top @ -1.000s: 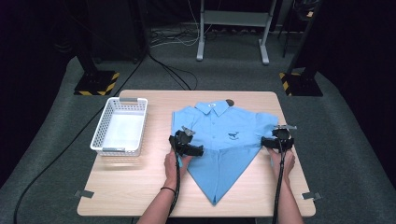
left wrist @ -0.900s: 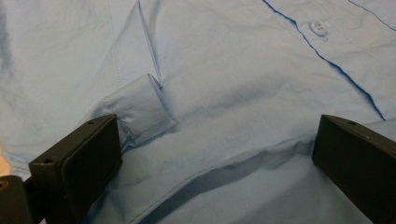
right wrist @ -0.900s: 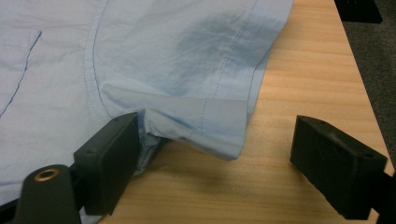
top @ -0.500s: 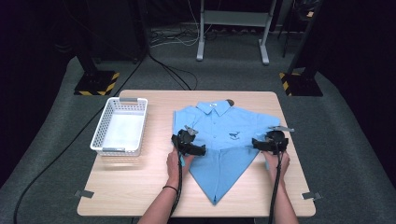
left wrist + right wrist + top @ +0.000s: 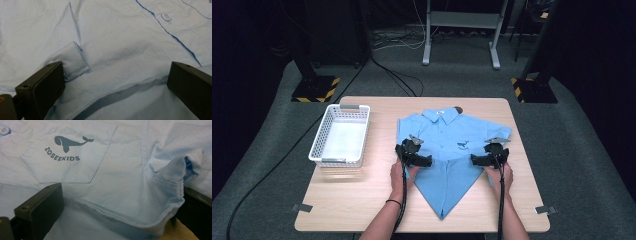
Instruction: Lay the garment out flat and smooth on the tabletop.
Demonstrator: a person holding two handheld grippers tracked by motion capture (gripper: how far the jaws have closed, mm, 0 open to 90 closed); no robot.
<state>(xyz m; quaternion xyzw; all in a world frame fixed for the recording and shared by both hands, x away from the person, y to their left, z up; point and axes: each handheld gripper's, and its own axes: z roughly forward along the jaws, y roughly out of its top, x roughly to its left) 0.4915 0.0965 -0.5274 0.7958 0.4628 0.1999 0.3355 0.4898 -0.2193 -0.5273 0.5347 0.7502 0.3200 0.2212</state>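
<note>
The high view looks forward and down from above the person's side of the table point(image 5: 362, 210), far enough back to take in the whole tabletop, the floor around it and the stands beyond. The left gripper view rides low and very close over the shirt point(image 5: 112, 37), looking along its own two jaws at a folded sleeve cuff and the button placket. The right gripper view sits just as near, facing the chest pocket point(image 5: 67, 155) with its whale print. All three views share the shirt's middle point(image 5: 447, 142), where the high view shows the left gripper point(image 5: 428, 162) and the right gripper point(image 5: 474, 160).
</note>
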